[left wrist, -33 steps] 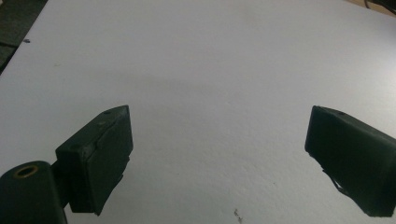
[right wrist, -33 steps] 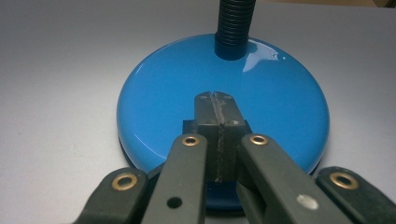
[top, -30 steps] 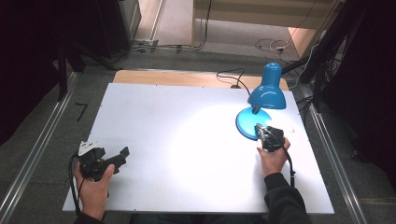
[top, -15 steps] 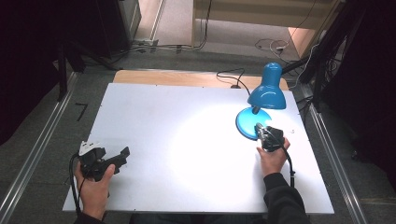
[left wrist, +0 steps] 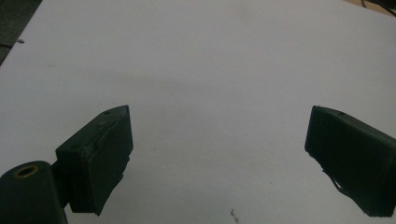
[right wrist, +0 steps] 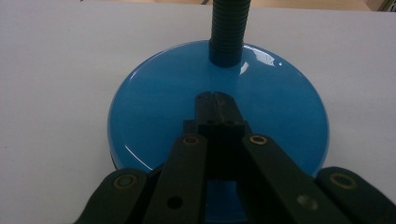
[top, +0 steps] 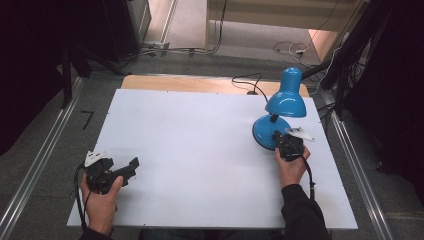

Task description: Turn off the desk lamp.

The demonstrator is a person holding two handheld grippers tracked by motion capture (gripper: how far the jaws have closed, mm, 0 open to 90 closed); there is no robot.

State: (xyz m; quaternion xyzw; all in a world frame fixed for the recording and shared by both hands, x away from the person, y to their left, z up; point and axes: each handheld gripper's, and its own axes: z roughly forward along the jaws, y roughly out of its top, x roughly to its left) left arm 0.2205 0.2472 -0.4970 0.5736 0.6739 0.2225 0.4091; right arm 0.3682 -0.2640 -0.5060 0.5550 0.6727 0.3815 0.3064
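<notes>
Dim room, pale table, soft focus throughout.

The white table (top: 200, 150) is the brightest surface in the high view, evenly lit, while the surroundings fall to near black at both sides. In the right gripper view, streaks of glare cross the blue lamp base (right wrist: 154, 116) just beyond the closed jaw tips, near the ribbed neck (right wrist: 228, 32). In the left gripper view a faint broad shadow lies ahead of the spread jaws; the jaws themselves are dark, grainy and slightly blurred.
</notes>
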